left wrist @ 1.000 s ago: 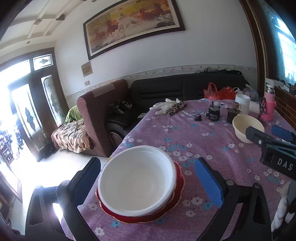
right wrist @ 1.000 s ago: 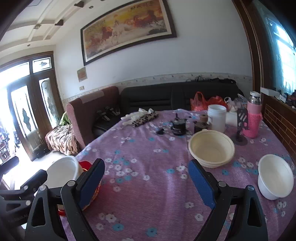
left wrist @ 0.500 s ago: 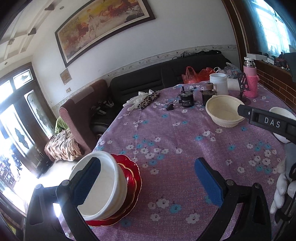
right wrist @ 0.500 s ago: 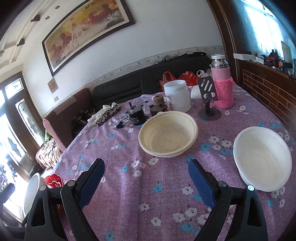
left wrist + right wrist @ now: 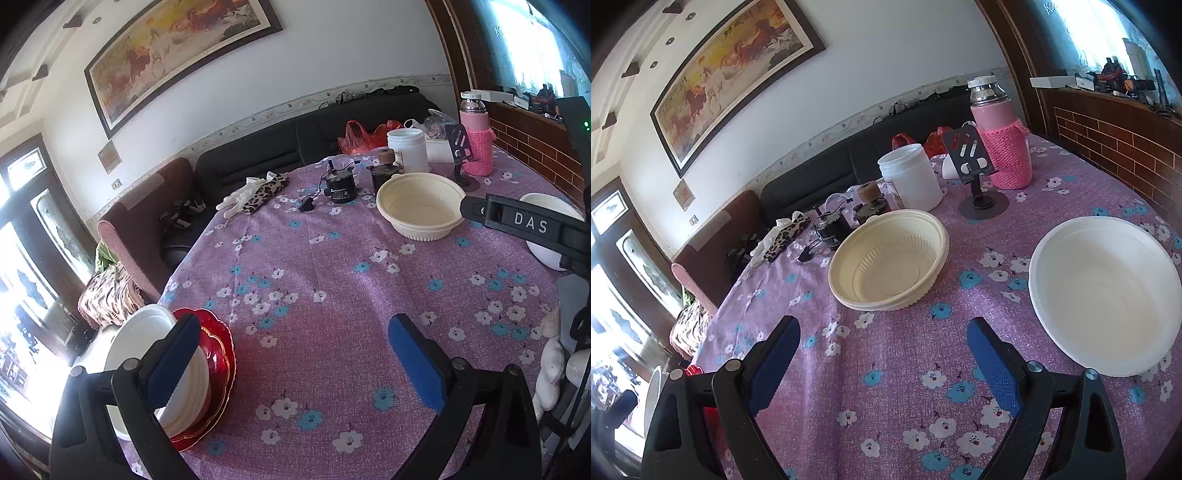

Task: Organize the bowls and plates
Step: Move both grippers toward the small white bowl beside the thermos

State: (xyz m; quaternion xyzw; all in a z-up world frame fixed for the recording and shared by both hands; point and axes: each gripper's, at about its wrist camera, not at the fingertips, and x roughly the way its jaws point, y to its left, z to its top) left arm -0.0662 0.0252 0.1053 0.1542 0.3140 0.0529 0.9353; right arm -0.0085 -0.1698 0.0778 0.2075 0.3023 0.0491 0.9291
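Note:
A white bowl [image 5: 125, 343] sits stacked on red plates [image 5: 218, 354] at the table's near left edge, partly behind my left gripper's left finger. My left gripper [image 5: 295, 354] is open over bare cloth to the right of that stack. A cream bowl [image 5: 890, 258] stands mid-table and a white bowl [image 5: 1104, 291] lies to its right. My right gripper [image 5: 882, 354] is open, just short of both bowls and between them. In the left wrist view the cream bowl [image 5: 421, 210] sits behind the right gripper's black arm [image 5: 524, 221].
The table wears a purple flowered cloth [image 5: 908, 369]. At the far side stand a white jar [image 5: 912, 177], a pink-sleeved flask [image 5: 1001, 140], a black phone stand [image 5: 979, 173], a small black motor [image 5: 831, 229] and a leopard-print pouch [image 5: 266, 192]. Sofas lie beyond the table.
Both grippers swung right and forward. The white bowl and red plates slid from the left view's centre to its lower left; the cream and white bowls grew closer in the right view.

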